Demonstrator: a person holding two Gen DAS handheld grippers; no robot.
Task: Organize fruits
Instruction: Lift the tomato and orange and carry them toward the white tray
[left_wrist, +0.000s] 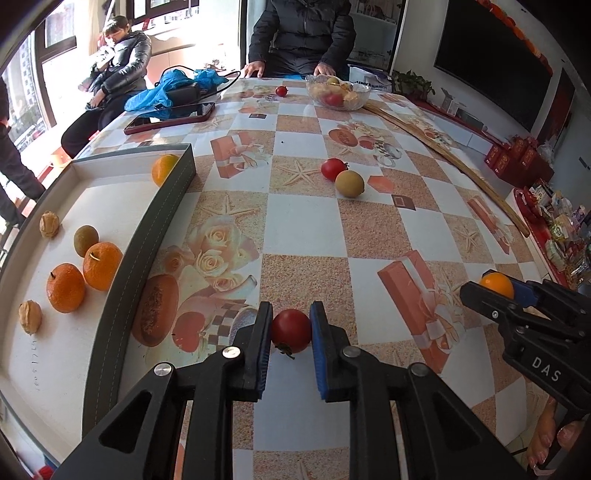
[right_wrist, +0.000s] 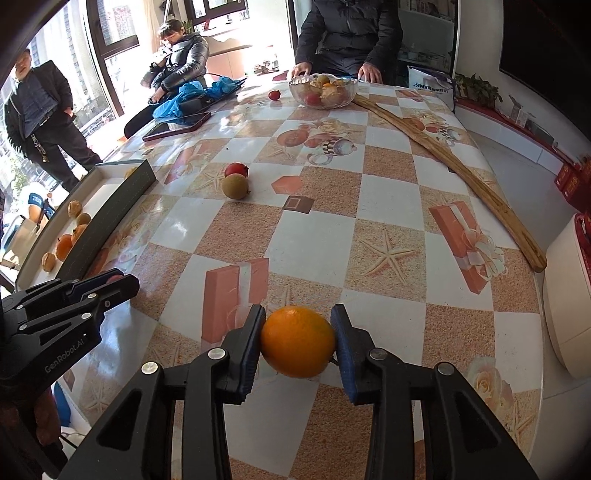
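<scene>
Tongs on the left (left_wrist: 291, 325) pinch a smooth round tomato (left_wrist: 291, 330); right tongs (right_wrist: 297, 341) clamp a dimpled orange (right_wrist: 297, 341).

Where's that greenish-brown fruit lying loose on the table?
In the left wrist view the greenish-brown fruit sits mid-table, touching a red tomato just behind it, right of the tray and nearer than the glass bowl.
</scene>
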